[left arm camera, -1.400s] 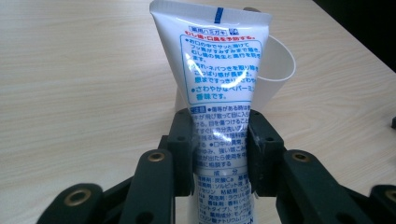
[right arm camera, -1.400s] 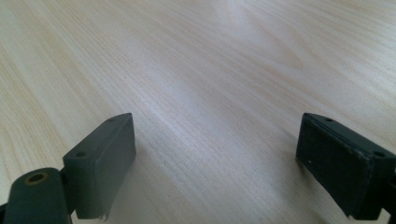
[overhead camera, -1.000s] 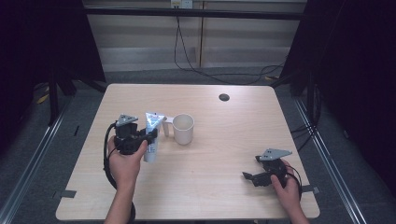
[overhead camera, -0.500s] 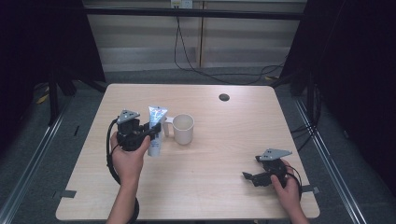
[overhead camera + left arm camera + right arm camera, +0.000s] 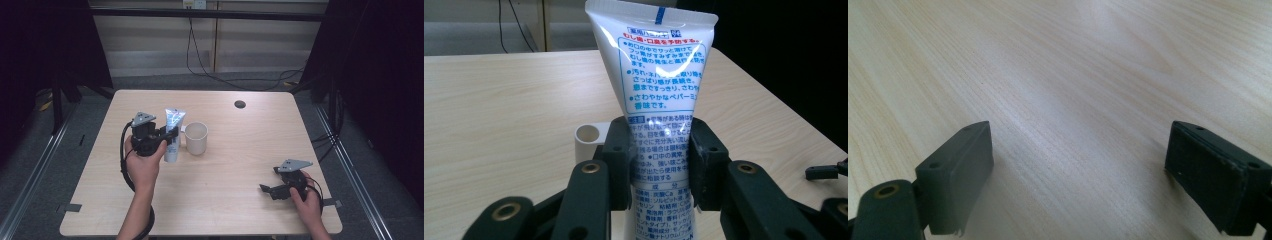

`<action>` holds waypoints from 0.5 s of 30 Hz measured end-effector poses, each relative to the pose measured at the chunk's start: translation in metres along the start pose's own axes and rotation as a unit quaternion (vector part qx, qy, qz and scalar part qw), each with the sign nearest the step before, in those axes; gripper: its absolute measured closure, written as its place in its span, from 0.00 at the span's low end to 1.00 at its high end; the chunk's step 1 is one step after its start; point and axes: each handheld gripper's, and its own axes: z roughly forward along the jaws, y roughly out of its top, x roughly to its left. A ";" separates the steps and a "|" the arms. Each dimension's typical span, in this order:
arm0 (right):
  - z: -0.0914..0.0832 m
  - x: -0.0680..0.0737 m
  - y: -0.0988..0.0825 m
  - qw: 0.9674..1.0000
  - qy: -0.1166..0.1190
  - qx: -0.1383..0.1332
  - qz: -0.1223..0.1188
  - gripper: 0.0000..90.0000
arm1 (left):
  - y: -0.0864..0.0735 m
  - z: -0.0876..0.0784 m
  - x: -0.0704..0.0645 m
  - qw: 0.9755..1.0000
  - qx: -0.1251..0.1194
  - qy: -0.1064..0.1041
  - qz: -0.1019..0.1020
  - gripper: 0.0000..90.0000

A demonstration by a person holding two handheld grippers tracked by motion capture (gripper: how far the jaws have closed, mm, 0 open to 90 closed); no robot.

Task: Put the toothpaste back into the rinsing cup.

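The left gripper (image 5: 167,137) is clamping its jaws on a white toothpaste tube (image 5: 659,100), which is standing upright between them with its flat crimped end rising above the jaws and a white mug (image 5: 196,138) sitting just beyond. The right gripper (image 5: 1083,175) is resting low over the bare wooden worktop (image 5: 250,150), its jaws standing wide apart and holding nothing

Left tool (image 5: 170,136) clamped, right tool (image 5: 266,190) spread
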 end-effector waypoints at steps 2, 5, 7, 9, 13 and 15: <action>0.000 0.000 0.000 1.000 0.000 0.000 0.000 0.13 | 0.004 0.002 -0.002 1.000 -0.003 -0.003 0.002 0.74; 0.000 0.000 0.000 1.000 0.000 0.000 0.000 0.13 | 0.007 0.003 -0.004 1.000 -0.004 -0.006 0.002 0.74; 0.000 0.000 0.000 1.000 0.000 0.000 0.000 0.13 | 0.010 0.004 -0.005 1.000 -0.006 -0.007 0.006 0.74; 0.000 0.000 0.000 1.000 0.000 0.000 0.000 0.13 | 0.012 0.005 -0.006 1.000 -0.007 -0.008 0.007 0.74; 0.000 0.000 0.000 1.000 0.000 0.000 0.000 0.13 | 0.015 0.008 -0.007 1.000 -0.010 -0.012 0.006 0.74; 0.000 0.000 0.000 1.000 0.000 0.000 0.000 0.13 | 0.016 0.009 -0.007 1.000 -0.011 -0.012 0.008 0.74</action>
